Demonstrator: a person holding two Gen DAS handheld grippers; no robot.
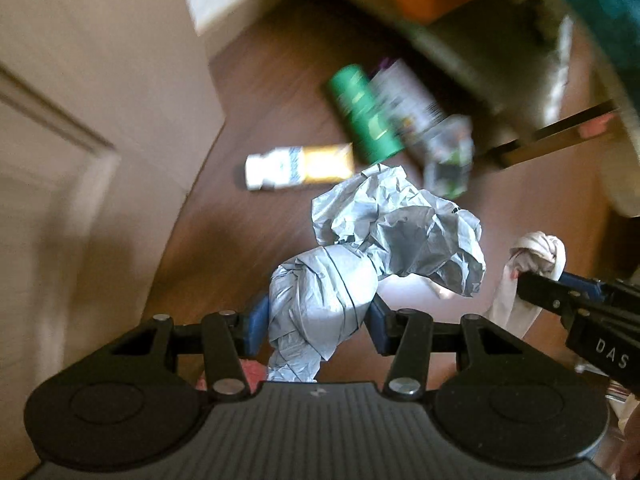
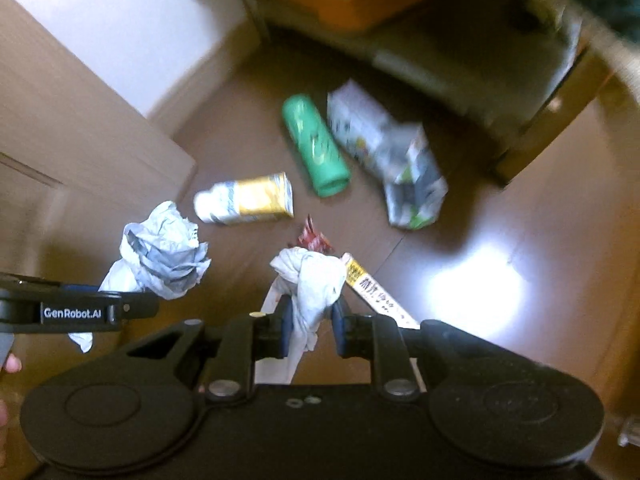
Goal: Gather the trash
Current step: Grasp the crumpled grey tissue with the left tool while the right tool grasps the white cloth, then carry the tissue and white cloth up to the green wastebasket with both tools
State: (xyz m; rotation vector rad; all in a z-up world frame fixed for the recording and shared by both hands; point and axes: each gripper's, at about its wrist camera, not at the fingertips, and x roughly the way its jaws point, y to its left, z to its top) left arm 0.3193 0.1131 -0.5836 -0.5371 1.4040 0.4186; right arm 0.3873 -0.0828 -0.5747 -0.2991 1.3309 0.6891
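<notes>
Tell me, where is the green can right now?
The green can lies on its side on the floor, between the yellow bottle on its left and the crumpled carton on its right, below the shelf.

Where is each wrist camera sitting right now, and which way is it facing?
Left wrist: on the left gripper, facing down along its fingers at the floor; the fingers clamp a crumpled grey bag; the right gripper enters at right.
Right wrist: on the right gripper, facing down at the floor; the fingers clamp a white tied bag; the left gripper enters at left.
Shared: green can, yellow-white bottle, crushed carton.
</notes>
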